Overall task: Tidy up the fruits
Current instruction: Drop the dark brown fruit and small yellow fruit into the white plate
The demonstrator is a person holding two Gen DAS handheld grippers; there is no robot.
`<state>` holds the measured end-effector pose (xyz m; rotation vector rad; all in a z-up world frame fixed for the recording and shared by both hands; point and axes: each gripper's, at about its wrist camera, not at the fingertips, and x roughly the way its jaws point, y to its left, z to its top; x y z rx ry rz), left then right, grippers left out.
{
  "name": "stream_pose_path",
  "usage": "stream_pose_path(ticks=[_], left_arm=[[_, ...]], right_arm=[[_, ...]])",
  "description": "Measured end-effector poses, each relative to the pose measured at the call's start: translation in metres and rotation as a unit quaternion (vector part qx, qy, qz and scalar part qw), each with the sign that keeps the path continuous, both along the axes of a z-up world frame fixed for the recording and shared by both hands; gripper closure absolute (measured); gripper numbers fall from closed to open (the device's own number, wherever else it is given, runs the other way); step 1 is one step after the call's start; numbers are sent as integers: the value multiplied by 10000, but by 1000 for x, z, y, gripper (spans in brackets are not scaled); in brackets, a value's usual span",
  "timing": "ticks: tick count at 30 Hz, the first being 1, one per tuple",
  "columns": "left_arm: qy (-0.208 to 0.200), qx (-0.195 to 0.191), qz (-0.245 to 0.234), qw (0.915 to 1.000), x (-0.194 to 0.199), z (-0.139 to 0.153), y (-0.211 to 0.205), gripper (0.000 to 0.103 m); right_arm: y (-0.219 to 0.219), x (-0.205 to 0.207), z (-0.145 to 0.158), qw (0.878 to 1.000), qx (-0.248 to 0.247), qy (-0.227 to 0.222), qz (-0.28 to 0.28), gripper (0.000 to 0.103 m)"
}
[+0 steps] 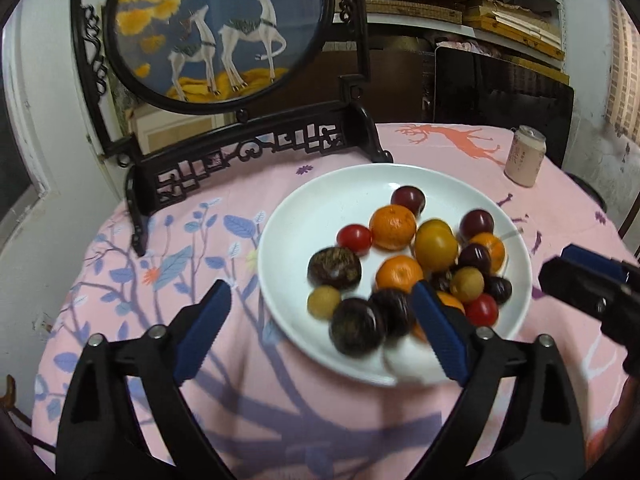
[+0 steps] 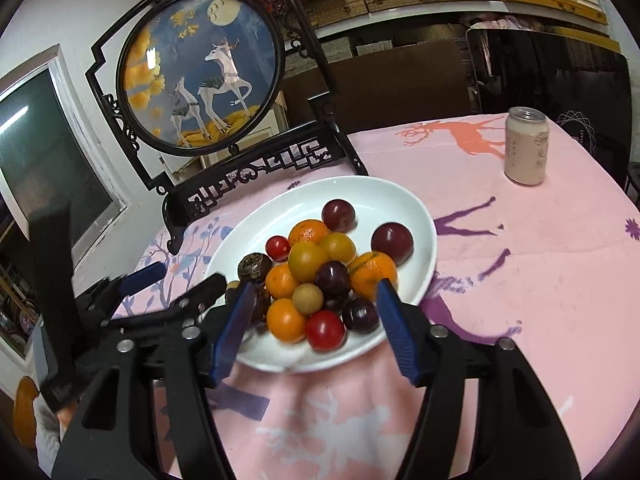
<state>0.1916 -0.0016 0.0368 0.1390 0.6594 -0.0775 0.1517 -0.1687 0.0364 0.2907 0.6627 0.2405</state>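
Observation:
A white plate on the pink tablecloth holds a heap of fruit: orange mandarins, dark red plums, red cherry tomatoes, a yellow plum, pale longans and dark wrinkled passion fruits. My left gripper stands wide open over the plate's near left part, with nothing pressed between its blue pads. My right gripper is open above the near fruits, touching none that I can tell. Each gripper shows at the edge of the other's view.
A round deer screen on a black carved stand rises behind the plate at the left. A pale pink can stands at the far right of the table. Shelves and a dark panel lie beyond.

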Motion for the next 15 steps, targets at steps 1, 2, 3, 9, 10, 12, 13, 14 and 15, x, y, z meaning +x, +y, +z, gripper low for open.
stream_pose_path(ticks=[1, 2, 3, 9, 10, 12, 13, 14, 15], left_arm=[[-62, 73, 40, 9999, -9, -1, -1, 6], [-91, 111, 43, 9999, -16, -1, -1, 5], [-108, 162, 54, 9998, -23, -2, -2, 3], [7, 90, 186, 9998, -54, -11, 4, 2], [50, 95, 244, 9996, -61, -13, 5, 2], [70, 118, 299, 9995, -71, -15, 6, 2], [70, 128, 317, 9994, -76, -16, 6, 2], [47, 121, 291, 9995, -84, -15, 6, 2], [46, 107, 249, 9996, -88, -15, 5, 2]], right_arm=[[0, -4, -1, 10000, -53, -4, -31, 35], [1, -8, -2, 9999, -154, -5, -66, 35], [2, -14, -5, 9996, -282, -3, -102, 35], [-3, -50, -21, 9981, -554, 60, -251, 31], [-4, -54, -24, 9980, -561, 92, -274, 30], [-5, -64, -31, 9972, -626, 172, -367, 28], [-5, -70, -34, 9966, -678, 219, -417, 19], [-4, -74, -35, 9963, -703, 215, -438, 15], [-4, -79, -35, 9961, -732, 172, -469, 9]])
